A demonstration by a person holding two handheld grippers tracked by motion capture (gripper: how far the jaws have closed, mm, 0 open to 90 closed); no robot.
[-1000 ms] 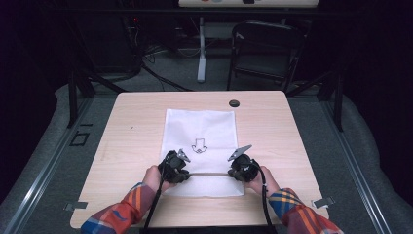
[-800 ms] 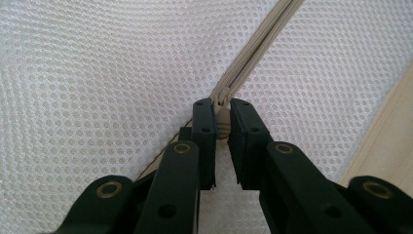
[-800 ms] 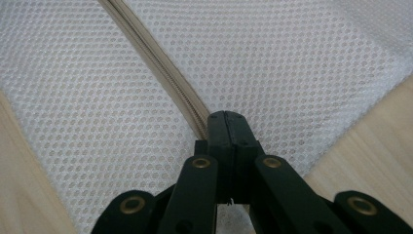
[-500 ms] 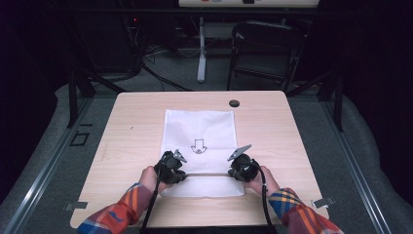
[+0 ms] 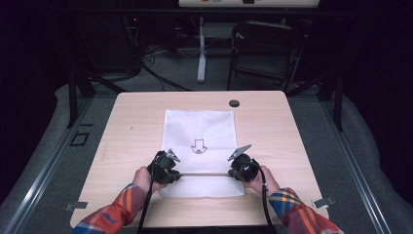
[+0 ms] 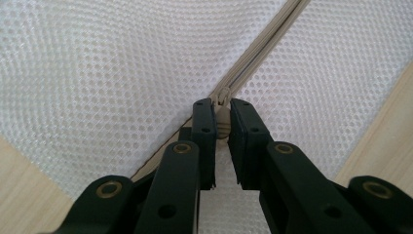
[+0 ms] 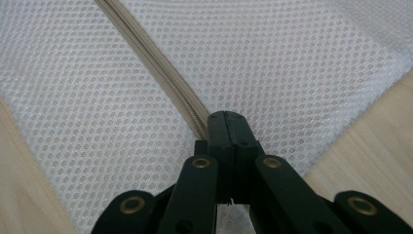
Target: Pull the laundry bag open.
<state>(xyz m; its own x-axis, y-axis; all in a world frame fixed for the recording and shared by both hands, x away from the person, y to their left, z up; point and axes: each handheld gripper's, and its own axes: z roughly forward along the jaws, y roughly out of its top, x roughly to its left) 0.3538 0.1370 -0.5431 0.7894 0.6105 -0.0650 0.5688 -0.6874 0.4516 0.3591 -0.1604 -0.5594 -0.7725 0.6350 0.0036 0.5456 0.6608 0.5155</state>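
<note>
A white mesh bag (image 5: 199, 126) with a printed down arrow lies flat in the middle of the wooden table (image 5: 131, 122). A beige zipper (image 5: 204, 174) runs across its near end. My left gripper (image 5: 171, 174) is at the zipper's left part. In the left gripper view, my left gripper (image 6: 222, 109) is shut on the beige zipper pull (image 6: 222, 122), with the zipper (image 6: 263, 53) running away beyond it. My right gripper (image 5: 234, 173) is at the zipper's right end. In the right gripper view, my right gripper (image 7: 225, 119) is shut tight on the zipper tape (image 7: 156, 58).
A small black round cap (image 5: 234, 103) sits near the table's far edge. Behind the table stand a folding chair (image 5: 265, 48) and a white stand leg (image 5: 201, 53). Bare wood shows on both sides of the bag.
My left gripper has crept a little to the left along the zipper. The right gripper has held still.
</note>
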